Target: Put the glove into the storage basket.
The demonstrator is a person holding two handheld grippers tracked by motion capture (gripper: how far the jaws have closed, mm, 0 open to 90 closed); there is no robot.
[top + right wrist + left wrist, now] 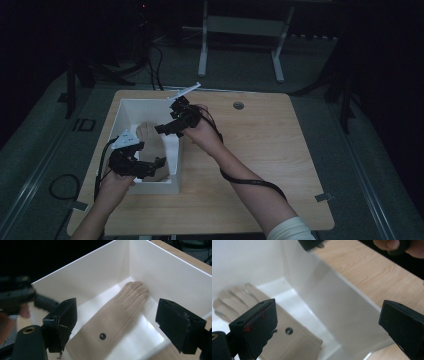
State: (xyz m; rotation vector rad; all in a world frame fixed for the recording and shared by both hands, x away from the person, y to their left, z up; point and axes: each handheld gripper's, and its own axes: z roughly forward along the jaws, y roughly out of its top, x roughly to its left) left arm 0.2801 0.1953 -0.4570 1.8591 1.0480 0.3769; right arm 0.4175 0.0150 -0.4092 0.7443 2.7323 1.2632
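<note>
A beige glove (112, 317) with a dark snap button lies flat on the floor of a white open box (125, 107), fingers toward a far corner. In the high view the glove (147, 132) shows between both hands. My left gripper (152, 169) hangs open over the box's near right corner, straddling the box's right wall (324, 302), with the glove (287, 340) by its left jaw. My right gripper (167, 127) is open above the box's right wall. Its jaws stand wide apart (117, 322) above the glove and hold nothing.
The box stands on the left part of a light wooden table (260, 150) with a round cable hole (238, 105) at the back. A black cable (250, 182) trails from the right gripper across the table. A white desk frame (240, 25) stands beyond, in a dark room.
</note>
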